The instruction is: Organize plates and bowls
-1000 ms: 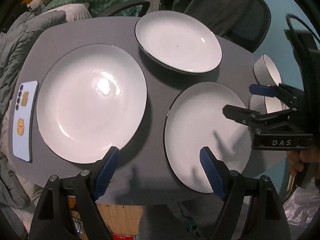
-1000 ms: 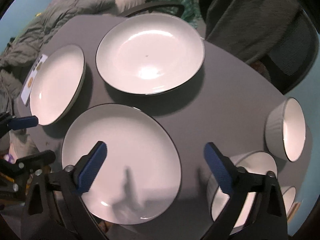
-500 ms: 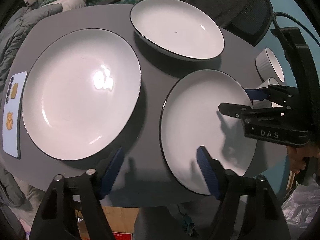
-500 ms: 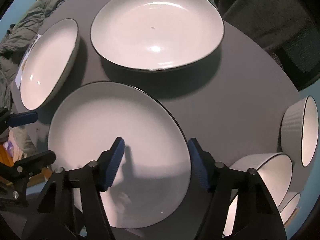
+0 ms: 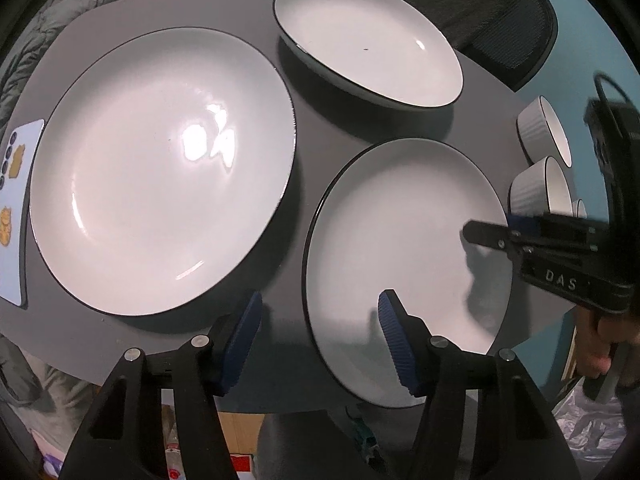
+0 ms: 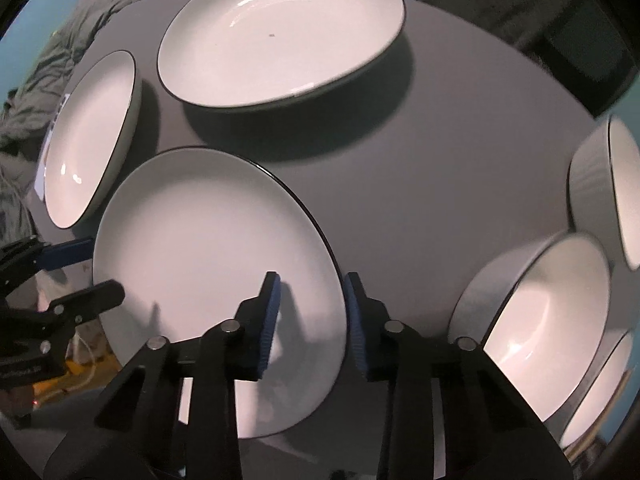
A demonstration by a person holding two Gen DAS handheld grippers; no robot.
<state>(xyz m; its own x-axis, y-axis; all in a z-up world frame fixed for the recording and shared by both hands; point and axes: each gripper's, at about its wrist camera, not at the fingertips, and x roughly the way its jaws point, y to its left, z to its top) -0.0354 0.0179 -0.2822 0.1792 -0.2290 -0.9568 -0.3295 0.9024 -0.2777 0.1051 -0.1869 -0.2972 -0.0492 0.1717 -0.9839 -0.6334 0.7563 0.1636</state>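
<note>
Fingers of the left gripper (image 5: 320, 340) are standing apart and closing, straddling the near left rim of the nearest plate (image 5: 400, 248); the blue pads are not yet pressing on it. Fingers of the right gripper (image 6: 312, 320) are also closing, one blue pad lying over the plate's white face and the other outside its right rim, a gap showing on both sides.

Reading the left wrist view from left to right: a pale blue phone (image 5: 16, 216) is lying at the far left edge of the grey table (image 5: 304, 120). Just beside it, the largest plate (image 5: 160, 168) is resting flat and reflecting a bright light. Behind and to the right, a deeper plate (image 5: 368, 40) with a dark outer wall is sitting near the far edge, well apart from the grippers. The nearest plate is lying at the front right of the table, close to the largest plate but not touching it, its near rim projecting past the table edge. To the right of it, two ribbed white bowls (image 5: 540, 160) with dark rims are standing one behind the other; a third is barely showing beyond them. At the far right, a person's hand (image 5: 604, 344) is holding the handle of the right gripper.
</note>
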